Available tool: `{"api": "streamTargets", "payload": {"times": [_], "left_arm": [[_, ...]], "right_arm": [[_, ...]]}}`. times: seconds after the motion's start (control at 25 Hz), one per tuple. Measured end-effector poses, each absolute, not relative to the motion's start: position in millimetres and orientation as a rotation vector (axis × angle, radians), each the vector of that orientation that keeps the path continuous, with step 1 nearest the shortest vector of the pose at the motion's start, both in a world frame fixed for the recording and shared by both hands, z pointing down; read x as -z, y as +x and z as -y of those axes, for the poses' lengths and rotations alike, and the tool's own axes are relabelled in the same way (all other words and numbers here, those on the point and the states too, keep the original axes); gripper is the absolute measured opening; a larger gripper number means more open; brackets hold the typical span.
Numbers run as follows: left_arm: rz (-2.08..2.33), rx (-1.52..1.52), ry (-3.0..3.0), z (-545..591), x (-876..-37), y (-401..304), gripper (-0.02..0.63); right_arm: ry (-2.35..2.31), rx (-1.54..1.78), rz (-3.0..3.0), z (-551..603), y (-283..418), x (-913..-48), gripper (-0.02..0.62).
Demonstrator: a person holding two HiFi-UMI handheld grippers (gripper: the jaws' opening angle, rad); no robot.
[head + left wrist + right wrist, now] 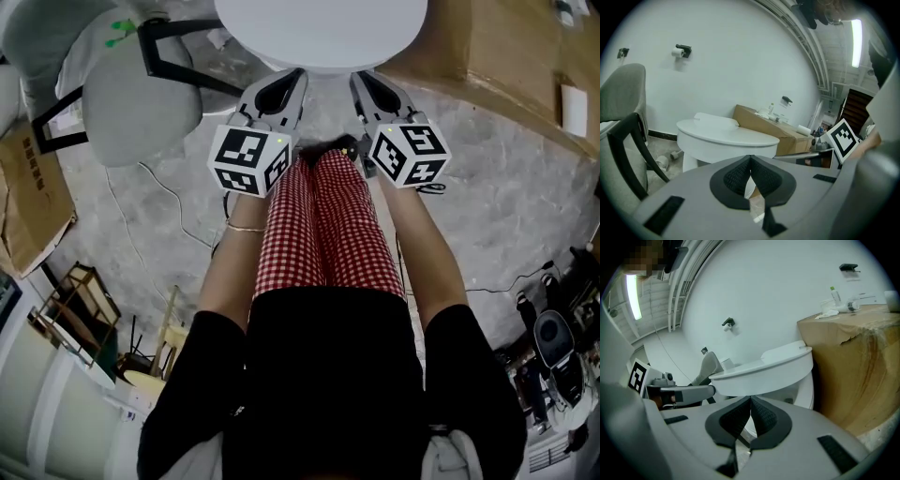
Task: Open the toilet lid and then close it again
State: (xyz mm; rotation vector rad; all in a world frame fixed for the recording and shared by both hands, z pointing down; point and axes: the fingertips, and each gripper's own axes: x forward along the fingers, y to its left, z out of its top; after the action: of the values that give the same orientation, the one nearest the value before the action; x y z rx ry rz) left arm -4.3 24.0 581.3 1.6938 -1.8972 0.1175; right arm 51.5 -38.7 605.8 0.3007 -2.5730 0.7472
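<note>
The left claw point(292, 82) and the right claw point(364, 82) are held side by side, just apart, both pointing forward at the toilet lid point(321, 28). The lid lies flat and shut on the bowl, just ahead of both sets of tips and not touched by either.

In the left gripper view, the left claw point(750, 160) is pinched narrow, its dark ribbed pads point(733, 176) meeting at the tips with nothing between them. The white lid point(726, 133) sits just beyond and a little above the tips.

In the right gripper view, the right claw point(750, 402) is likewise drawn together at the tips and empty. The lid point(764, 363) lies just ahead of it and above.

A brown cardboard box point(511, 56) stands to the right of the right claw, beside the toilet. A grey chair point(131, 94) stands to the left of the left claw. Behind and below both claws are the person's red-checked trousers point(323, 225).
</note>
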Motion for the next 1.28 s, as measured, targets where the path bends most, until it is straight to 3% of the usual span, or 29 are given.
{"api": "streamTargets", "payload": {"times": [1.28], "left_arm": [[1.715,-0.318,1.792,-27,-626,20,0.005]], "right_arm": [[0.379,-0.768,2.527,27,58,-645,0.02]]}}
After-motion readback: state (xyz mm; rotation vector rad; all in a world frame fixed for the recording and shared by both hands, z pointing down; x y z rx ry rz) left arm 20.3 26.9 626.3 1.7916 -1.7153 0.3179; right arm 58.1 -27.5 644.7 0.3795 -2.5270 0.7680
